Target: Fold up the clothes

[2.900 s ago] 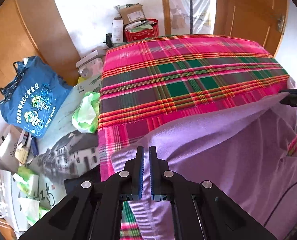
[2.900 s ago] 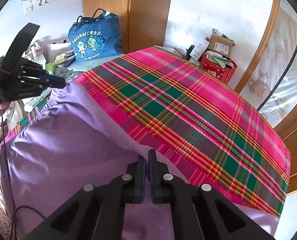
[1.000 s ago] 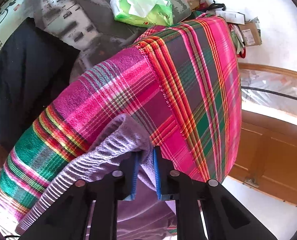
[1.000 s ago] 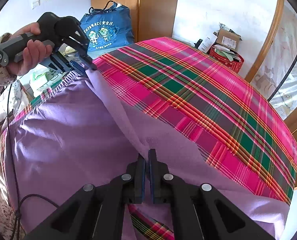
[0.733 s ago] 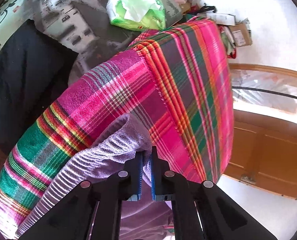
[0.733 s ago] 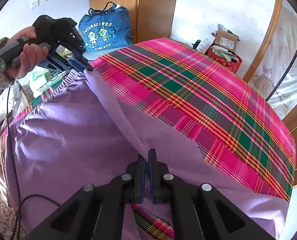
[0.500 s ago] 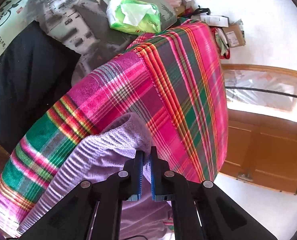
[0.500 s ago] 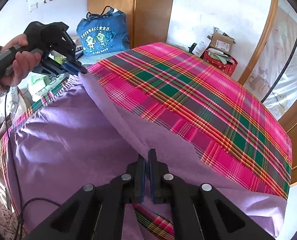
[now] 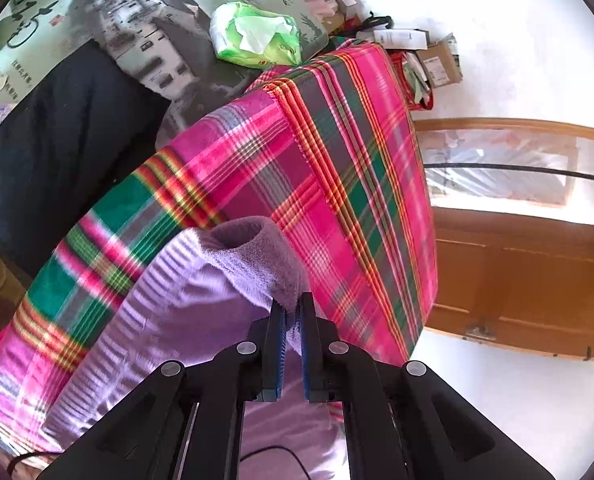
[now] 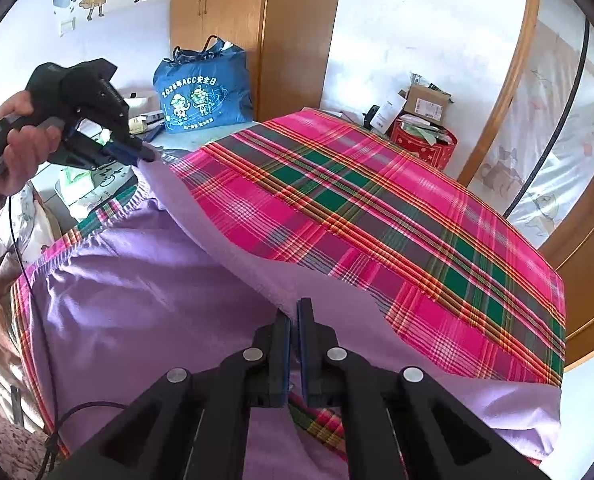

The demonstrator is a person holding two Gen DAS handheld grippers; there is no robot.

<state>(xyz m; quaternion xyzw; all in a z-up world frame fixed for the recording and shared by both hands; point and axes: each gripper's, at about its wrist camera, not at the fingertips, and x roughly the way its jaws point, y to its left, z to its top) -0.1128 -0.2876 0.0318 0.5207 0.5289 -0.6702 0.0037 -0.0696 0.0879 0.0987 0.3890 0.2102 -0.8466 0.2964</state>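
Note:
A lilac garment (image 10: 129, 288) lies spread over the near part of a bed covered by a pink, green and grey plaid blanket (image 10: 357, 208). My left gripper (image 9: 293, 308) is shut on a fuzzy purple edge of the garment (image 9: 257, 264), beside its ribbed waistband. In the right wrist view the left gripper (image 10: 147, 156) sits at the far left, in a hand, lifting that edge off the blanket. My right gripper (image 10: 295, 312) is shut on the same raised edge nearer the front, so the cloth stretches in a ridge between the two.
A blue printed bag (image 10: 201, 96) leans on a wooden wardrobe (image 10: 257, 20). A red bin (image 10: 423, 140) and boxes stand past the bed's far corner. A green tissue pack (image 9: 257, 36) and dark cloth (image 9: 57, 140) lie left of the bed. A black cable (image 10: 37, 320) trails over the garment.
The left gripper's jaws closed fully on the garment's edge. Both grippers rose and carried the lilac edge up and further over the plaid blanket.

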